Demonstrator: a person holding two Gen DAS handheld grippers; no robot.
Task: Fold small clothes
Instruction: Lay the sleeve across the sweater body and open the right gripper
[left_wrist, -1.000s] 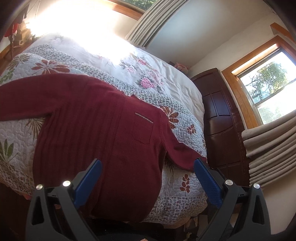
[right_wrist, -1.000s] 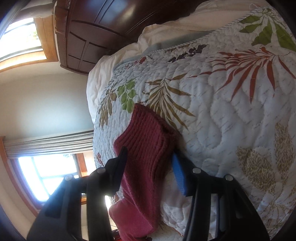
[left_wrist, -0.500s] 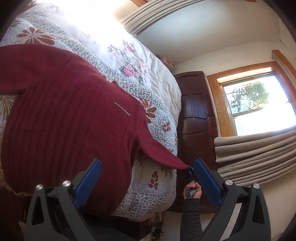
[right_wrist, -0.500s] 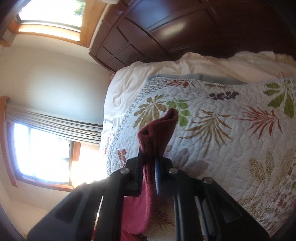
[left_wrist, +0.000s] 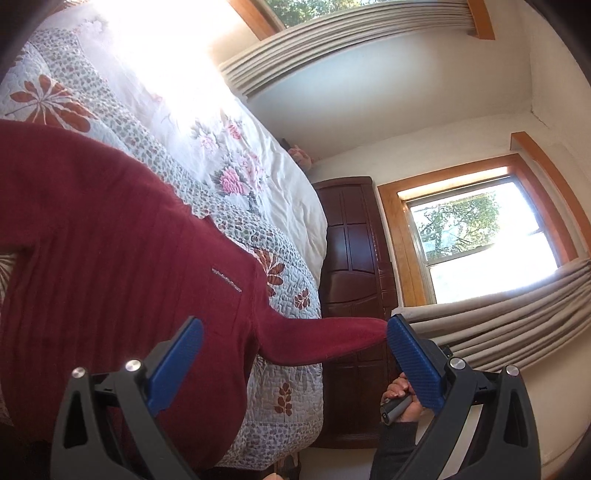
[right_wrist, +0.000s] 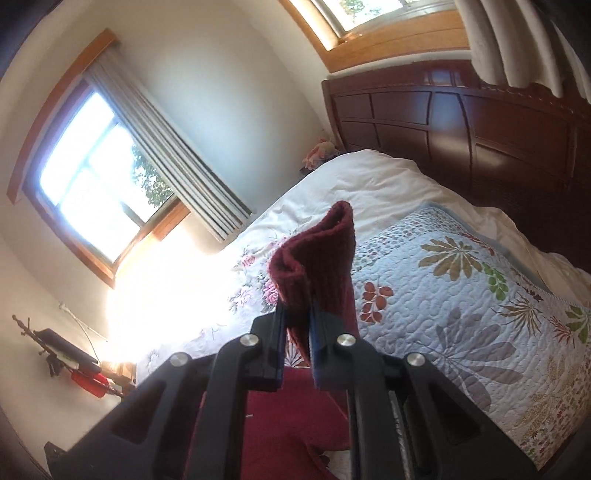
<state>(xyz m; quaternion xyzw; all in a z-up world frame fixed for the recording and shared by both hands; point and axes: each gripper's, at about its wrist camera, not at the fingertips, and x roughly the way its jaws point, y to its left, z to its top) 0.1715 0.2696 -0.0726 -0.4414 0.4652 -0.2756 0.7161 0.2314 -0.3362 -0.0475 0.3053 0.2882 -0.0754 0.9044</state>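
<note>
In right view, right gripper pinching sweater cuff

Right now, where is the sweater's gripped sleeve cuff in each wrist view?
Left wrist: the sleeve stretches right from the sweater body, its cuff end behind the right finger pad.
Right wrist: the cuff stands centre frame, pinched in the right gripper.
Shared landmark: the dark headboard.

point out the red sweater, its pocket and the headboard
red sweater (left_wrist: 110, 266), left wrist view, on the ribbed chest panel
pocket (left_wrist: 227, 295), left wrist view, just under its stitched top edge
headboard (right_wrist: 480, 122), right wrist view, on a dark wood panel
</note>
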